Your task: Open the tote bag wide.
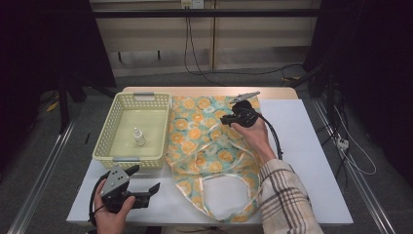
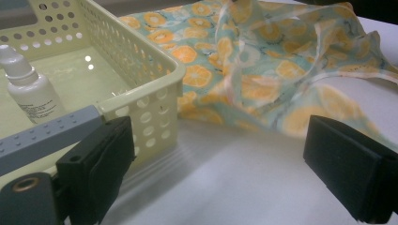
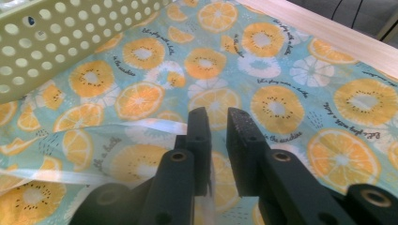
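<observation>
Across the middle of the bench (image 1: pixel 311 146), the orange-print apron (image 3: pixel 281 108) lies flat, long axis near to far. The right gripper (image 3: pixel 218 124) hovers over its far end, fingers nearly clenched, grasping nothing. The left gripper (image 2: pixel 220 154) waits released, near-left.

A pale yellow plastic basket (image 1: pixel 107 141) with holes all over its walls sits on the left part of the white table (image 1: pixel 311 146), and it's got grey handles at the near and far ends. A little white dropper bottle (image 1: pixel 139 137) stands upright in it, roughly mid-floor. The table's far edge is a light wood strip (image 1: pixel 272 91). Past that, black cables (image 1: pixel 195 58) hang down a beige wall and trail over the grey floor, and a white power strip (image 1: pixel 343 143) lies on the floor to the right.
</observation>
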Available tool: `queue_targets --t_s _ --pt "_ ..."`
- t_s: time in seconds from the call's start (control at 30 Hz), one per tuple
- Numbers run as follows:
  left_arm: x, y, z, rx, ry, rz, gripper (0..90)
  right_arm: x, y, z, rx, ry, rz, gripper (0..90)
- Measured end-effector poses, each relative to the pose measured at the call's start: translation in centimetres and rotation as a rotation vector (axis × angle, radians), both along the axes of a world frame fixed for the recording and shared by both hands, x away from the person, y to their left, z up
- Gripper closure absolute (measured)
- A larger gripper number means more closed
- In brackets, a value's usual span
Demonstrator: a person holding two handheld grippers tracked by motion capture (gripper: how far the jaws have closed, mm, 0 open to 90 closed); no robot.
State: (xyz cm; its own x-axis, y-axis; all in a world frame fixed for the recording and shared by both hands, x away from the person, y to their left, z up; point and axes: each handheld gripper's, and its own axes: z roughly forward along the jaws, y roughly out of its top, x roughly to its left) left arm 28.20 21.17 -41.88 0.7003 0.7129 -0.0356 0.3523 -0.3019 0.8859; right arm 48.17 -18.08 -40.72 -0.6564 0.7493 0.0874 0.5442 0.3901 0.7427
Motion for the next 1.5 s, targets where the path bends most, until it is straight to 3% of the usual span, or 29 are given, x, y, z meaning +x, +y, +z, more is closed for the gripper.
queue_targets --t_s 0.13,0.23,0.3,0.57,0.73,1.2,1.5 --pt "0.0 0.0 0.0 -0.001 -0.001 -0.002 8.9 -0.2 -0.1 0.3 0.001 -0.001 -0.005 67.5" --pt "0.0 0.0 0.0 -0.001 0.000 -0.002 8.9 -0.4 -0.3 0.5 0.009 0.009 -0.022 50.3" --pt "0.0 0.0 0.0 0.004 -0.002 -0.003 8.9 -0.7 -0.4 0.6 -0.009 -0.006 -0.035 41.0" --pt "0.0 0.1 0.0 0.002 -0.003 -0.002 8.9 -2.0 -0.8 1.2 -0.009 -0.036 -0.082 15.9" --pt "0.0 0.1 0.0 0.000 0.000 -0.005 8.9 -2.9 -1.4 1.6 0.017 -0.032 -0.091 12.2" --pt "0.2 0.1 -0.1 0.006 0.005 -0.010 8.8 -6.3 -2.2 1.9 0.063 -0.051 -0.062 13.5" --pt "0.1 0.2 -0.1 0.007 0.006 -0.006 8.8 -8.8 -1.6 1.9 0.064 -0.043 0.005 14.0"
